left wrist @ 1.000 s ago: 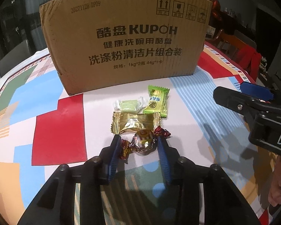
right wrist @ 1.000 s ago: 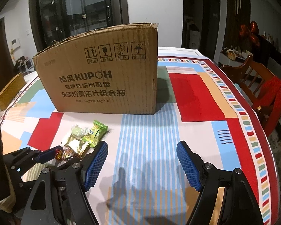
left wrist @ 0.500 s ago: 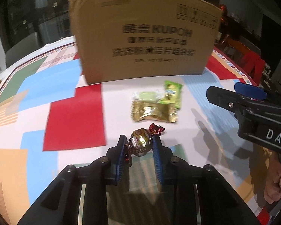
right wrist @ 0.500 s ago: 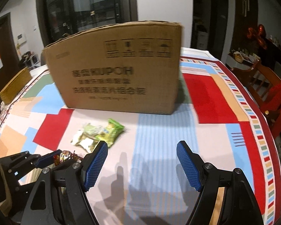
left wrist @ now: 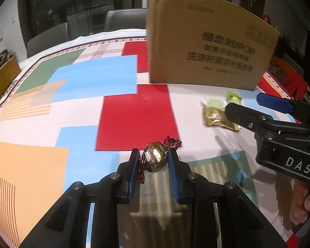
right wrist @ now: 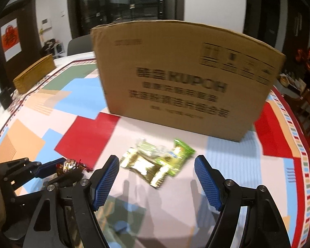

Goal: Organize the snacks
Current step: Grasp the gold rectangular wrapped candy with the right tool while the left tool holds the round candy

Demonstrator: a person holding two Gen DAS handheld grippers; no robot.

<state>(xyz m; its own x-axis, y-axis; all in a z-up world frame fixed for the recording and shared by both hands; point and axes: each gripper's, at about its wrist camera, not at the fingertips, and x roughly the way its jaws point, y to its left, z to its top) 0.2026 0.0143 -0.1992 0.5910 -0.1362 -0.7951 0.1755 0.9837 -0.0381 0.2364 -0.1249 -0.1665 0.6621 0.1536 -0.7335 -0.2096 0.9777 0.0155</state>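
Snacks: one foil-wrapped chocolate ball (left wrist: pixel 155 159) sits clenched between the left gripper (left wrist: pixel 154 162) pads, just over the tablecloth (left wrist: pixel 93 74), probably bound for the cardboard box (right wrist: pixel 181 76). Right gripper (right wrist: pixel 157 177) hangs wide apart with nothing in it, lined up on the remaining three: gold packet (right wrist: pixel 143 165), clear-wrapped green sweet (right wrist: pixel 149 146), green packet (right wrist: pixel 179 155).

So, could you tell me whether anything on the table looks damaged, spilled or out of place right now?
Nothing looks damaged or spilled. The cardboard box stands upright with a slightly ragged top edge. Three wrapped snacks lie in a loose, overlapping heap in front of it: a gold packet, a clear green one and a bright green one.
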